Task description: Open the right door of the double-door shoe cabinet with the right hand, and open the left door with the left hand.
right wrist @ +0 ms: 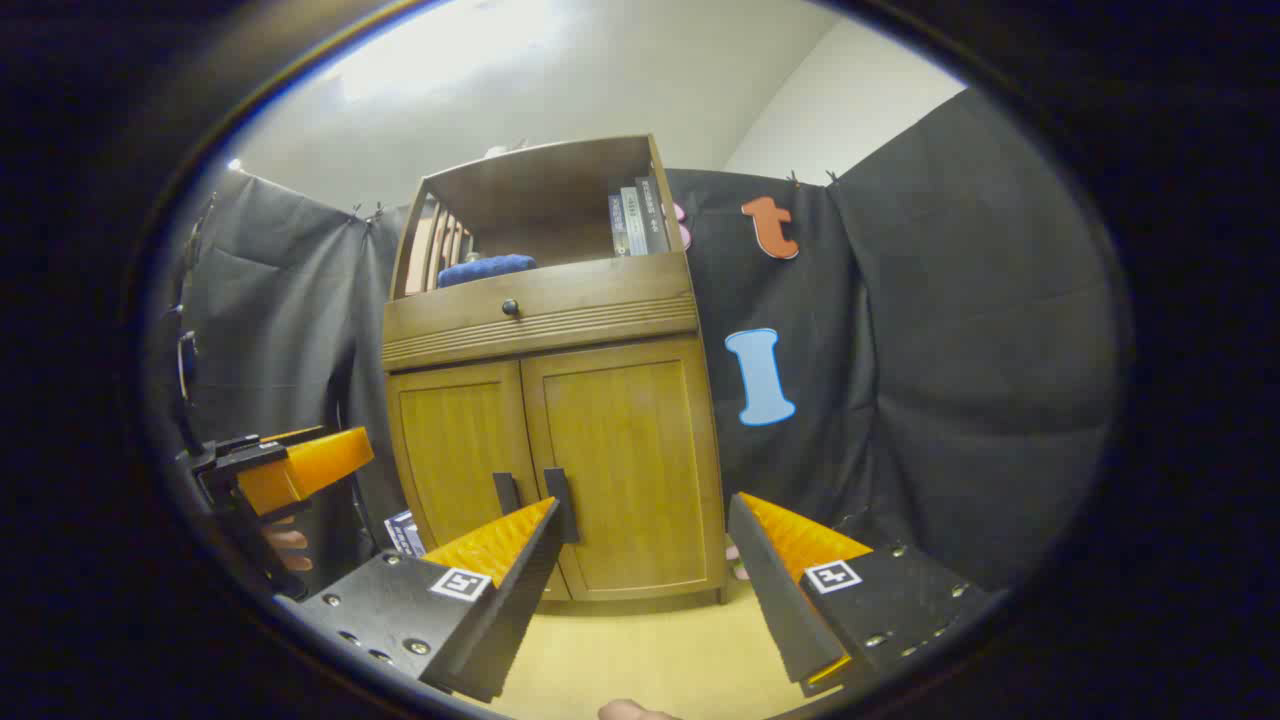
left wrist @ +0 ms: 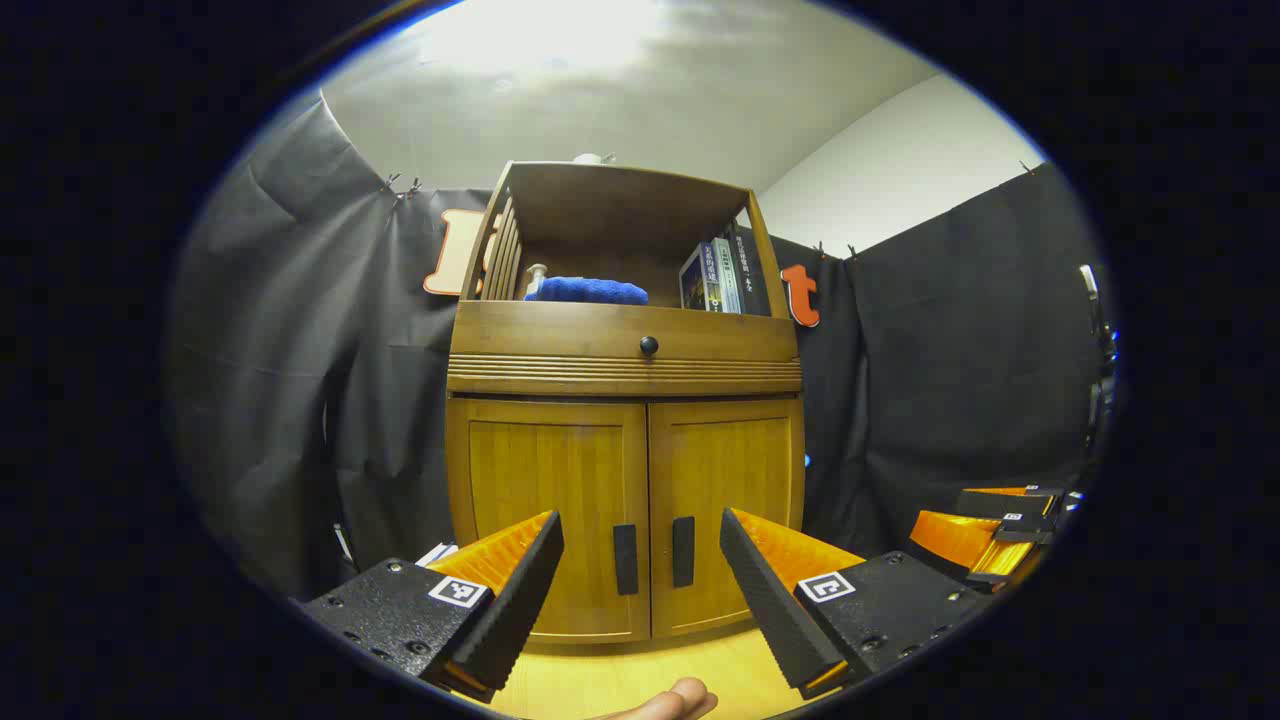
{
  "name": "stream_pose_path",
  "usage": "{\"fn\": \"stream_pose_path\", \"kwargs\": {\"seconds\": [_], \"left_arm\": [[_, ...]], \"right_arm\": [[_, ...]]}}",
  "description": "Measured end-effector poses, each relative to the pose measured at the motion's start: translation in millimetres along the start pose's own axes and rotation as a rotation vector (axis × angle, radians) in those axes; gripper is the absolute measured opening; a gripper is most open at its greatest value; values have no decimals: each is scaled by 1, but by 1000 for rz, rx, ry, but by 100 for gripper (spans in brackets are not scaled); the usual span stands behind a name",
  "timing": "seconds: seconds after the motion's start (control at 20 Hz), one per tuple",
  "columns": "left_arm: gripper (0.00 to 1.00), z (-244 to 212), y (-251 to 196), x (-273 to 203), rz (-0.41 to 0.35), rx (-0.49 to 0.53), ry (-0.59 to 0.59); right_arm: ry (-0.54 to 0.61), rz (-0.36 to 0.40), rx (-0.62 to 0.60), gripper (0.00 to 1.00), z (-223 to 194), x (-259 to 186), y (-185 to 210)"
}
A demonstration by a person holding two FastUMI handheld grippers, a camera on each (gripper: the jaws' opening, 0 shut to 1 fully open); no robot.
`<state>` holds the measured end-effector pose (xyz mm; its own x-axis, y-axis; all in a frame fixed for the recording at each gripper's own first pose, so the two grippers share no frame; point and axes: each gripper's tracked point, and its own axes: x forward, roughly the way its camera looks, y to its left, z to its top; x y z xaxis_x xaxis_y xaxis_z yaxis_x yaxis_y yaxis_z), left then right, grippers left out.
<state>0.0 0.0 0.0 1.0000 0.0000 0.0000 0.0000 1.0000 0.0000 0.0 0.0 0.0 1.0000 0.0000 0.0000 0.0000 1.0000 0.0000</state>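
A: What is sitting ahead of the two claws?

B: The shoe cabinet point(left wrist: 625, 430) is standing on the pale floor point(left wrist: 640, 675) against the black cloth, both lower doors lying flush and closed. The right door point(right wrist: 625, 465) and the left door point(left wrist: 548, 515) are meeting at a centre seam.

A: And the handles?

B: Two dark bars are running upright on either side of that seam. In the left gripper view, the left handle point(left wrist: 625, 559) is showing straight ahead between the fingers of the left gripper point(left wrist: 640, 590), which is gaping wide and holding nothing.

A: Is the right one lining up too?

B: Less so. The right gripper point(right wrist: 645, 590) is also hanging wide and empty, but the right handle point(right wrist: 560, 505) is lying ahead and toward its left finger, not centred. I am judging it is needing a sideways shift left before closing in.

A: Which way should the fingers be closing?

B: Across each upright bar, horizontally, as both pairs are already spreading. Both claws are looking well apart from the doors.
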Motion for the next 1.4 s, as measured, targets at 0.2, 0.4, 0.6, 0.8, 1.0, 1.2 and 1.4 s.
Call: {"fn": "stream_pose_path", "kwargs": {"seconds": [0.2,0.4,0.6,0.8,1.0,1.2,1.4], "left_arm": [[99,-7,9,-2,4,3,14],[99,-10,15,-4,3,-3,20],[99,-8,27,-3,24,14,0],[98,-7,34,-6,29,-6,-17],[98,-9,42,-13,19,17,-16],[99,-9,69,-27,55,27,-26],[99,-9,103,-38,93,25,-25]], "right_arm": [[12,3,4,98,-7,2,1],[13,-7,2,98,-11,6,6],[17,-11,2,98,-14,16,13],[8,-19,12,93,-15,33,24],[-7,2,41,98,-16,71,38],[22,47,42,94,-33,120,61],[83,81,39,94,-64,171,96]]}}
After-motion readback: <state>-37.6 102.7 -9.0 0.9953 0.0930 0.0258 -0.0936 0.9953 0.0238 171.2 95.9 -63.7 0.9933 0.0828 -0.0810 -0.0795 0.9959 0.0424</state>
